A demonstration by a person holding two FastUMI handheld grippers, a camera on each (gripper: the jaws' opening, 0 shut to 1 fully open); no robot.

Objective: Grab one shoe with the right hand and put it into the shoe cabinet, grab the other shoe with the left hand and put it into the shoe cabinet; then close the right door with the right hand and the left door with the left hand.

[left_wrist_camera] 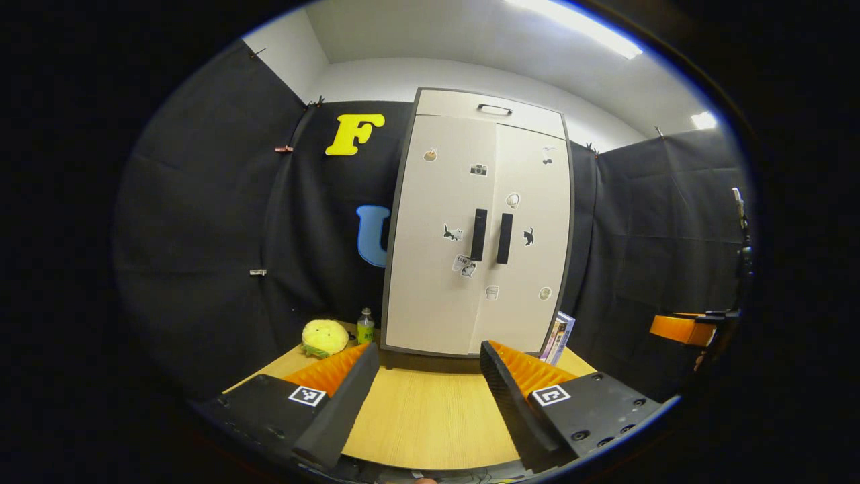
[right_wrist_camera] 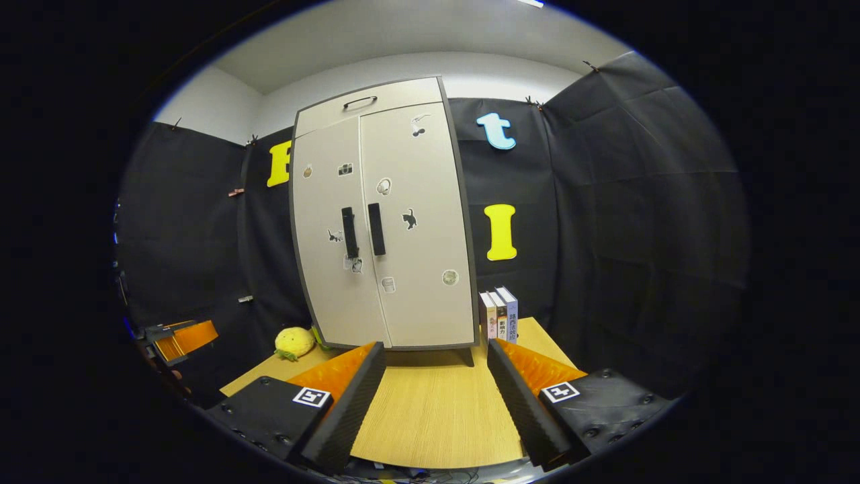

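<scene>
Left gripper (left_wrist_camera: 430, 396): jaws spread wide, nothing between them, held over the near edge of the desk (left_wrist_camera: 430, 417). Right gripper (right_wrist_camera: 437, 396): jaws spread wide also, empty, over the same near edge.

Straight ahead of both, at the far edge of the desk: the shoe cabinet (left_wrist_camera: 480, 228), upright, long axis vertical. Left door (left_wrist_camera: 440, 228) and right door (left_wrist_camera: 527, 228) both flat in the frame, the two dark handles (left_wrist_camera: 491, 235) side by side at the middle seam. No shoe on the desk; probably both inside already, so the task looks finished or nearly so, and little seems left for the jaws except drawing away.

From the left gripper view, cabinet nearly centred, slightly to the right of the jaws. From the right gripper view, cabinet a little to the left of the jaws, its right side wall visible. Neither gripper clearly nearer.

Beside the cabinet toward the far left corner: a yellow plush toy (left_wrist_camera: 324, 336) and a small bottle (left_wrist_camera: 365, 327), the bottle seen in the left gripper view. At the cabinet's right foot: books (right_wrist_camera: 498, 316), three spines clear in the right gripper view, seen more edge-on in the left one.
</scene>
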